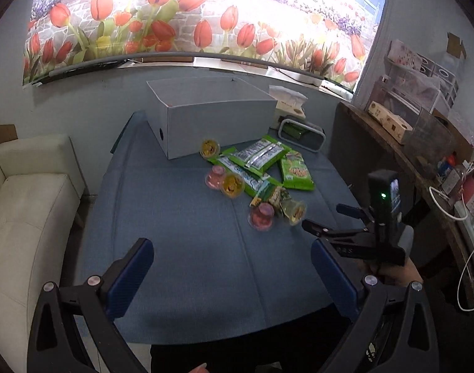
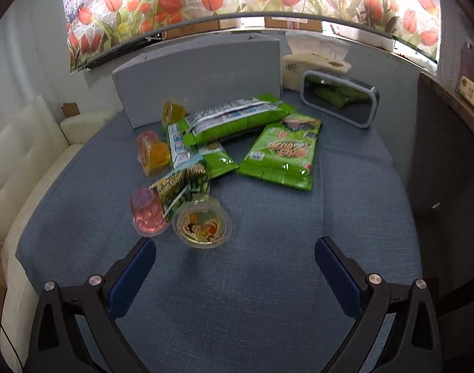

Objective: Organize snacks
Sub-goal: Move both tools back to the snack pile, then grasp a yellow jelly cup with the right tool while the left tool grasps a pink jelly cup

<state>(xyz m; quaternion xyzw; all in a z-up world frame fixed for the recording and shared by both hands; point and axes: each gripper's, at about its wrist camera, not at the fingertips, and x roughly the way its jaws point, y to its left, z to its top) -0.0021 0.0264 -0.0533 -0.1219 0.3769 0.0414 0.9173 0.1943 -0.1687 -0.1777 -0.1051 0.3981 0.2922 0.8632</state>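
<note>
With both your left gripper [image 1: 232, 275] and right gripper [image 2: 235, 275] spread wide and empty, watch the nearest jelly cup [image 2: 202, 224] at the front of the snack pile [image 2: 237, 143] mid-tabletop [image 2: 268, 295]: tipped on its side, it probably rolls if nudged.

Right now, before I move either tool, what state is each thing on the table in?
Left tool: open, empty, above the cloth.
Right tool: open, empty, facing the snacks.
Grey box: upright behind the snacks; whether it is open cannot be told.
Clear jelly cup: tipped, sealed lid facing the camera.
Pink jelly cup: on its side.
Green snack packets: sealed, lying loose.
Small bin: on its side, green packets inside.
Tissue box: tissue sticking out.
</note>
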